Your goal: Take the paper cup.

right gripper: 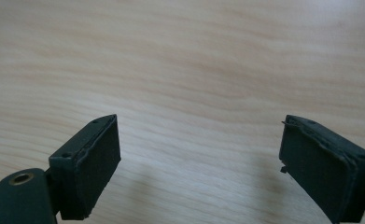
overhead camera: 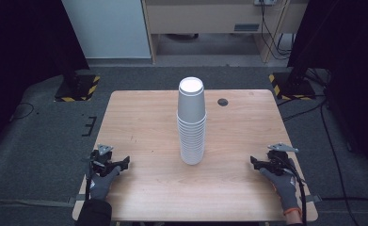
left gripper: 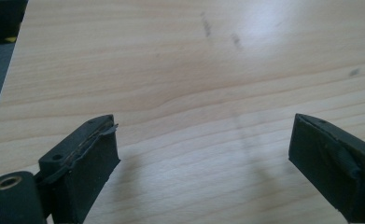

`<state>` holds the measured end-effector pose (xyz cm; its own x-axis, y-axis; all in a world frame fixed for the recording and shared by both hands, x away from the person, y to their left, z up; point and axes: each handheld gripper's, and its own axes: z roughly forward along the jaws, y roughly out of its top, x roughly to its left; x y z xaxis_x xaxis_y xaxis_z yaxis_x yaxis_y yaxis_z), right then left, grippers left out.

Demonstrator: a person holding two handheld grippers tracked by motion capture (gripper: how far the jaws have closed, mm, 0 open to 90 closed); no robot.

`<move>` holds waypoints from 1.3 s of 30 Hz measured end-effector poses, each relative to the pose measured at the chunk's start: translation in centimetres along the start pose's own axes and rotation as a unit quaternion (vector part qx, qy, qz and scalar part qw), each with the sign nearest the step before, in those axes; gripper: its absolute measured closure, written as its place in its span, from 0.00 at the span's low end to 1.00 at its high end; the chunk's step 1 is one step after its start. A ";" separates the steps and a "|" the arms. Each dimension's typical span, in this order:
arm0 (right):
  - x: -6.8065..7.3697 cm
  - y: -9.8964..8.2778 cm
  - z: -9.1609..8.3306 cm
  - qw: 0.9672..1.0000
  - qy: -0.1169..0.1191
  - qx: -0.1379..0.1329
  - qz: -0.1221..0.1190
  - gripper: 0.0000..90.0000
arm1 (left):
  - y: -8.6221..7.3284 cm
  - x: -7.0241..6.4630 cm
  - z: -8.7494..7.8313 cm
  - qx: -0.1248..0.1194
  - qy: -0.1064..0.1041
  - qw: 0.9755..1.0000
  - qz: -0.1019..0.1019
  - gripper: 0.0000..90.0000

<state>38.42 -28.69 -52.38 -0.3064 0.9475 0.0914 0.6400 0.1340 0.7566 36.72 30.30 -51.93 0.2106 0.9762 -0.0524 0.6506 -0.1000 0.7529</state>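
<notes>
A tall stack of white paper cups (overhead camera: 191, 123) stands upright near the middle of the wooden tabletop (overhead camera: 144, 117), mouths down, the topmost cup's flat base facing up. It leans very slightly, the top a little toward 11 o'clock of its foot. At about 1 o'clock from the stack, toward the far edge of the tabletop, sits a small dark round cap (overhead camera: 223, 102) set in the wood.

The left gripper (overhead camera: 117, 165) rests at roughly 8 o'clock from the stack, at the near left edge of the tabletop, held in a grey-gloved hand (overhead camera: 100, 182) that comes up from the bottom of the high view. Its fingers (left gripper: 84, 170) are released, spread wide with only bare wood grain between them in the left gripper view. It is well apart from the cups.

The right gripper (overhead camera: 258, 163) lies at about 4 o'clock from the stack, near the right edge, in the other gloved hand (overhead camera: 282, 184), with a black cable (overhead camera: 302, 193) trailing back toward the person. Its fingers (right gripper: 91, 168) are likewise released and wide apart over bare tabletop, grasping nothing. Both grippers point inward toward the stack, each well apart from it.
</notes>
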 end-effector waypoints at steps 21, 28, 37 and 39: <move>3.3 3.7 -4.6 0.990 0.060 -0.122 -0.044 0.15 | 1.5 -2.2 -3.2 -0.083 -0.054 0.995 -0.021 0.12; 4.8 5.0 -6.1 0.984 0.081 -0.150 -0.056 0.15 | 1.8 -3.4 -4.0 -0.106 -0.065 0.992 -0.011 0.12; 7.6 7.1 -7.6 0.974 0.114 -0.181 -0.072 0.15 | 1.9 -4.5 -4.2 -0.120 -0.078 0.990 -0.002 0.13; 8.3 7.8 -7.9 0.971 0.124 -0.189 -0.076 0.15 | 1.9 -4.5 -4.2 -0.119 -0.077 0.990 0.001 0.13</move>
<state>35.35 -22.09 -40.63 -0.5674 0.8198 0.0771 0.2843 0.1071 0.9527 33.98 26.48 -47.52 0.3329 0.9329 -0.1371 0.4634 -0.0353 0.8855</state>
